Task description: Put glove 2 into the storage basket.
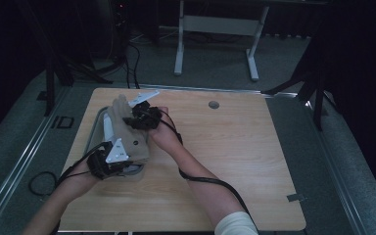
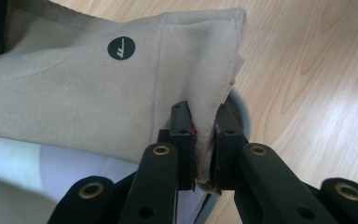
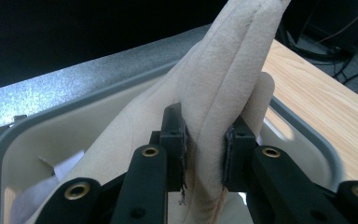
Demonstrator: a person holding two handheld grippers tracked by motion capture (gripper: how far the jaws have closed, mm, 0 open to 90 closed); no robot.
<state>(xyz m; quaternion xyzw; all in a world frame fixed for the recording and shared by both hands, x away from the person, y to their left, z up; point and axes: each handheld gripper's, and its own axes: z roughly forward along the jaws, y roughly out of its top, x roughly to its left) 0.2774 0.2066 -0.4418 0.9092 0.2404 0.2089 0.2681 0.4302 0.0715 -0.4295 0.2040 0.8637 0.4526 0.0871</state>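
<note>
**Both grippers clamped on a beige glove over the tray**

We work at a light wooden table (image 1: 225, 161) in a dark room, with grey carpet around it and a white desk frame (image 1: 215, 34) on the far side. On the table's left part sits a grey-rimmed tray (image 3: 37, 126), pale inside, with something white (image 2: 9, 163) lying in it.

Over that tray we hold a beige glove (image 1: 127, 132), its fingers pointing toward the far side and its cuff toward us. A small dark round mark (image 2: 121, 48) sits on the fabric near the cuff.

Our left gripper (image 2: 204, 140) is at the near end, by the tray's near edge; its jaws are pressed together on a folded edge of the cuff, with the fabric pinched thin between the pads.

Our right gripper (image 3: 205, 149) is at the far end, reaching in from the right; its jaws are clamped on the thicker finger part of the glove, which rises upright between them above the tray.
</note>
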